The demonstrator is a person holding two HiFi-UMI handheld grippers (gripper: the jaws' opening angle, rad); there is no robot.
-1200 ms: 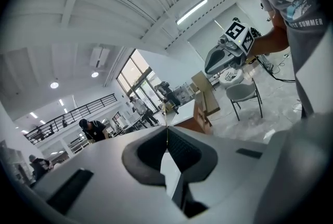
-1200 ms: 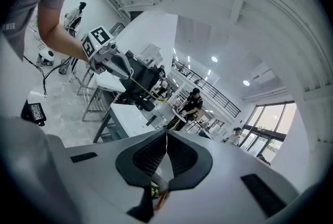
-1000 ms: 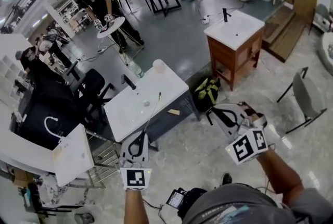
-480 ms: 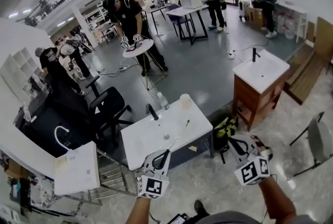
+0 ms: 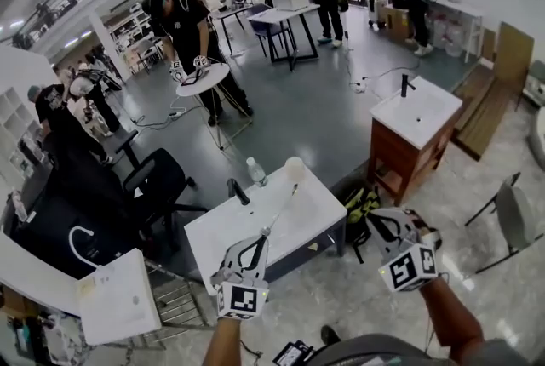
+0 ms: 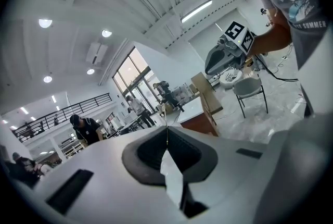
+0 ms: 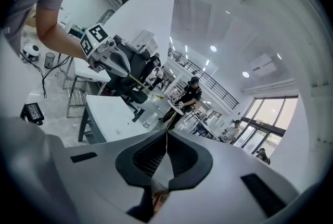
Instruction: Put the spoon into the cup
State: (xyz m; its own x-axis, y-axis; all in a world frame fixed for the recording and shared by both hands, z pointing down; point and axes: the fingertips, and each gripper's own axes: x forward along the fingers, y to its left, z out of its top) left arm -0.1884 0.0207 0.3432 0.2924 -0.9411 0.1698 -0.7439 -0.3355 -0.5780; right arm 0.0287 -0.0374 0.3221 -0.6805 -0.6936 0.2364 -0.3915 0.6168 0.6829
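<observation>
- Pick-up done, by the look of it: spoon [image 5: 278, 210] clamped in the left gripper [image 5: 254, 243], jaws closed on its near end, thin shaft running up and away over the counter [image 5: 213, 242].
- Seen from the right gripper view as a slim yellowish stick slanting out of that gripper, apparently lifted off the counter rather than lying on it.
- Cup [image 5: 295, 169] upright at the counter's far right corner, just beside a bottle [image 5: 255, 172] on the far edge; faucet [image 5: 238, 191] further left along that edge.
- Far tip of the spoon near the cup, just short of its near side in the head view; not inside it. Height of the tip against the rim: cannot tell from these views.
- Right gripper [image 5: 375, 220] clenched on nothing, held off the counter's right edge, well apart from cup and spoon, with no part in the work at this moment.
- Roughly at the midpoint, then: grasp and most of the carry look finished, insertion not yet done.
- Left to do, as judged: bring the tip over the cup's mouth, tilt the shaft steeper, lower it in, then open the jaws so the spoon leans on the rim.
- Worth minding: a long shaft held by its end, and a pale cup at the very corner that a sideways nudge might push off the counter.
</observation>
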